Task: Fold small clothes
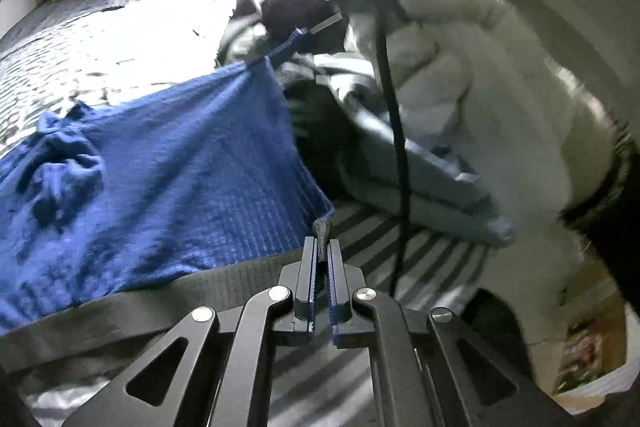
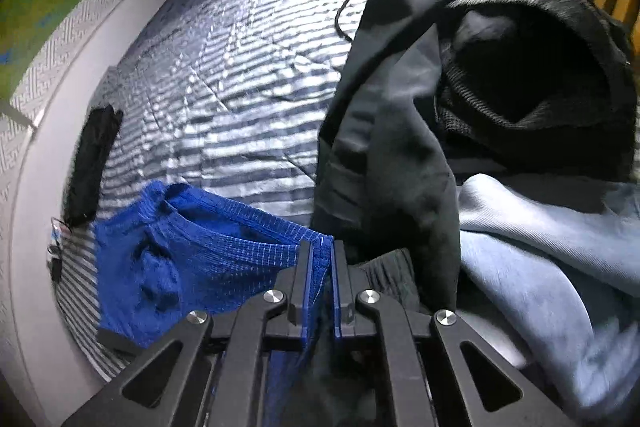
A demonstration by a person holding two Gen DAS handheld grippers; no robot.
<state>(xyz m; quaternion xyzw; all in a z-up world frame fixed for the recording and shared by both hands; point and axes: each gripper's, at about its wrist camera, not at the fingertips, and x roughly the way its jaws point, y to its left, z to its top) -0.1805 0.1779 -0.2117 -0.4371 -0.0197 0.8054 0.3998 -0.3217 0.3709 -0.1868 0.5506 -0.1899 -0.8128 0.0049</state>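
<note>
Nearest the left wrist camera, the left gripper (image 1: 322, 247) has its jaws closed almost fully on a grey-edged corner of the blue waffle-knit small garment (image 1: 168, 163), which stretches away from that pinch, partly lifted over the striped grey-and-white bed cover (image 1: 420, 251). Farther off in the same view, the right gripper (image 1: 286, 47) shows its blue tip clamped on the garment's opposite corner, held by a white-gloved hand (image 1: 480, 99), with a black cable (image 1: 394, 131) hanging in front. From the right wrist camera, the right gripper's jaws are likewise all but shut, blue cloth bunched between them, and the garment sags away to the left toward the bed's pale edge. Beyond it lie a light-blue folded cloth (image 2: 552, 267), a dark grey draped garment (image 2: 384, 147) and a black knitted piece (image 2: 540, 67) in a heap. The step in hand looks like spreading the garment before folding: both corners should be kept taut and level, drawn clear of the heap, and lowered evenly so the crumpled far end flattens rather than doubling under.
</note>
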